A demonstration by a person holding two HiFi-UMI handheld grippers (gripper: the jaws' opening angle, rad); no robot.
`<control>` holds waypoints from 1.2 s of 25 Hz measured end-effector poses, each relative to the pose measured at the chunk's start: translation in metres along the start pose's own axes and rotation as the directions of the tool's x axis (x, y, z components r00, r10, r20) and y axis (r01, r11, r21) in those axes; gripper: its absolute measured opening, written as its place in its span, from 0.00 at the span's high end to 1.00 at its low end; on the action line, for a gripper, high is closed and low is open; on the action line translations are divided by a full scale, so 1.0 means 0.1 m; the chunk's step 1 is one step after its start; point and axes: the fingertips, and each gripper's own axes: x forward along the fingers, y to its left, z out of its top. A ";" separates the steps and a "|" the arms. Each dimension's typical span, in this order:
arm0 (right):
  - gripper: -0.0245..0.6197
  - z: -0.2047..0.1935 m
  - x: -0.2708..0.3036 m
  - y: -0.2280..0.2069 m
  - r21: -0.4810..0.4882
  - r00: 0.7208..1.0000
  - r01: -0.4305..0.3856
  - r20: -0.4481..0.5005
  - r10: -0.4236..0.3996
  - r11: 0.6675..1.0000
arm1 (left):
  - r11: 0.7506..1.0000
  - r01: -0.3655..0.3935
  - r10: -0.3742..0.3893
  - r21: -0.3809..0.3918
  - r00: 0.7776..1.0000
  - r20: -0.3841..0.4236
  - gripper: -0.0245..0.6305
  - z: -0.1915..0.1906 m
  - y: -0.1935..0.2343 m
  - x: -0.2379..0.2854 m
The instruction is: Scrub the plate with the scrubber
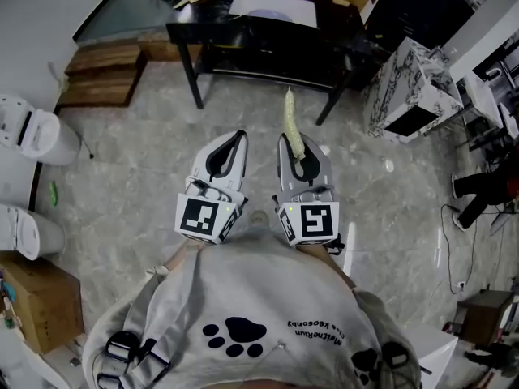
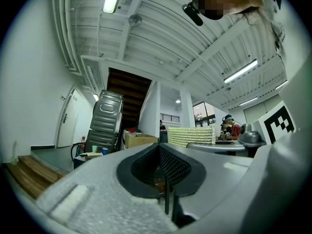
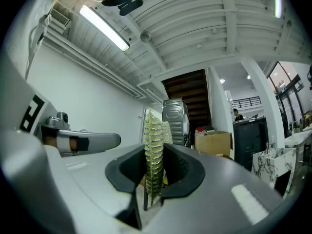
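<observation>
left gripper (image 1: pixel 240 137) pressed together, empty | right gripper (image 1: pixel 284 140) pinching scrubber (image 1: pixel 289 120) | both over floor (image 1: pixel 138 152), short of black table (image 1: pixel 243 32) | scrubbing not started; plate not clearly visible

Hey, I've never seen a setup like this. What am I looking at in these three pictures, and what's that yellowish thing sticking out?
A person holds two hand tools, each with two jaws. The head view comes from a camera on the person's head, looking down; each gripper view comes from a camera riding on that gripper. The left gripper is shut and empty. The right gripper is shut on a yellow-green mesh scrubber, which sticks out forward. Ahead on the grey floor stands a black table with something white on it, too far to identify.
</observation>
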 end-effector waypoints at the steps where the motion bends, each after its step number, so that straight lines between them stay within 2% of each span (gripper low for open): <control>1: 0.85 -0.02 0.07 -0.08 0.001 1.000 -0.005 -0.003 0.005 1.000 | 1.000 -0.007 0.007 0.002 1.000 0.001 0.96 -0.01 0.02 0.09; 10: 0.85 -0.19 0.49 -0.69 0.026 0.999 -0.037 0.004 0.037 0.999 | 0.999 -0.032 0.032 0.020 1.000 0.001 0.96 -0.19 0.01 0.74; 18: 0.85 -0.37 0.62 -0.77 0.070 0.998 -0.065 -0.020 0.066 0.995 | 0.998 -0.064 0.065 0.025 0.996 -0.057 0.96 -0.36 0.10 0.89; 23: 0.85 -0.48 0.80 -0.85 0.062 0.998 -0.054 -0.039 0.056 0.997 | 0.999 -0.054 0.054 0.005 0.995 -0.078 0.96 -0.50 0.24 1.07; 30: 0.85 -0.57 1.35 -1.08 0.055 0.998 -0.011 -0.057 0.014 0.998 | 1.000 -0.003 0.002 -0.022 0.998 -0.069 0.96 -0.55 0.59 1.65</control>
